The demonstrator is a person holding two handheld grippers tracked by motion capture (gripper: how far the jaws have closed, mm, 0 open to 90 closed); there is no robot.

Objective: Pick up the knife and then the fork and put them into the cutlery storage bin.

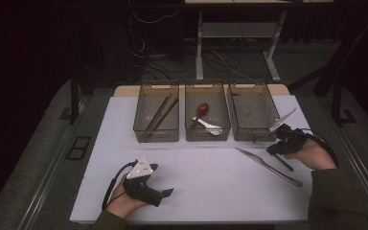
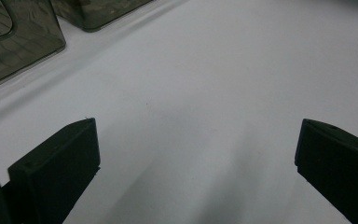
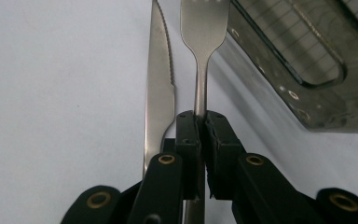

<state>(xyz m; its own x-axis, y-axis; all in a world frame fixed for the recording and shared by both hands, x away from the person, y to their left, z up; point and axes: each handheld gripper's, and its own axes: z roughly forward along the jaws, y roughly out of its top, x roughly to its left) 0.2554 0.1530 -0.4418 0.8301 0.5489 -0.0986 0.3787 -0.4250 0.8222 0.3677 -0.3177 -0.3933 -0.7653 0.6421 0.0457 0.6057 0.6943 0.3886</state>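
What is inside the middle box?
Inside the middle box lie a brown wooden spoon and a white spoon, the white one crossing over the brown handle and covering part of it.

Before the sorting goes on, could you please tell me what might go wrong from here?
1. The right gripper pinches the fork only by its thin handle, so it could swivel or slip.
2. The knife lies right beside the fork and might get nudged.
3. The fork's head is close to the right bin's wall and could catch it.
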